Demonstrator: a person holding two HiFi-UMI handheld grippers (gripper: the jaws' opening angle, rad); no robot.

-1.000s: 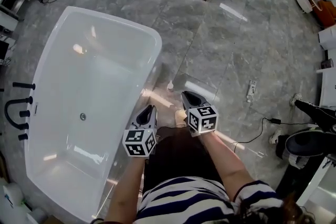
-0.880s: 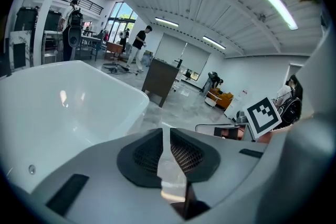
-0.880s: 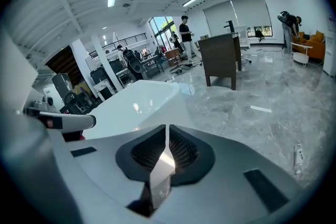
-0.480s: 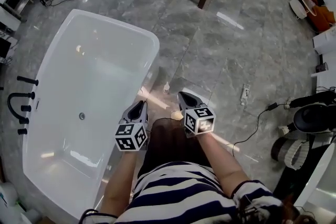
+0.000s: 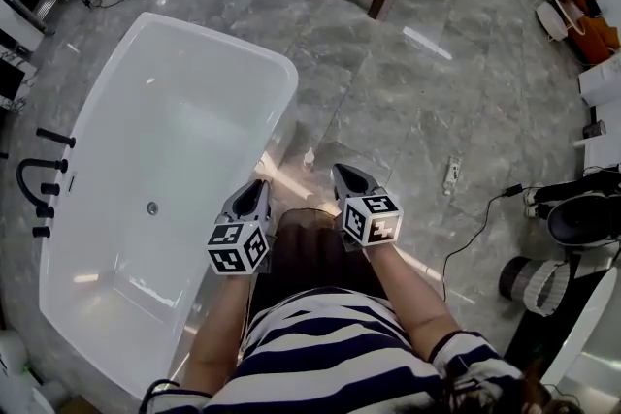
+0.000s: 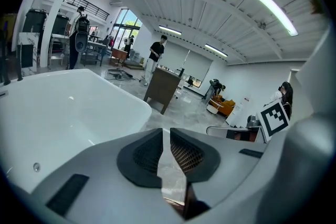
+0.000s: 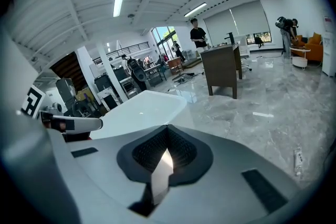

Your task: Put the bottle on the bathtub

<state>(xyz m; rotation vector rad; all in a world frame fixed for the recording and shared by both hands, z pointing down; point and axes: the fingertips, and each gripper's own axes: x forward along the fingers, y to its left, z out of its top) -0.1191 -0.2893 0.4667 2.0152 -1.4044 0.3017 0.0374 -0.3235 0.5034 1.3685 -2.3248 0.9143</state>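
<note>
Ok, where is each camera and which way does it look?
Head view: on the person's head, looking steeply down at bathtub and floor; shows forearms, striped shirt, left gripper, right gripper.
Left gripper view: on the left gripper, facing along its jaws over the bathtub; right gripper's cube shows.
Right gripper view: on the right gripper, facing along its shut jaws; left gripper shows.
Both gripper views share bathtub and brown cabinet.

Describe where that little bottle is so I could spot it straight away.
Find the big white bathtub on the grey marble floor. Beside its right-hand wall, just ahead of the left gripper and right gripper, stands a small pale bottle, the only little upright thing on the floor there.
</note>
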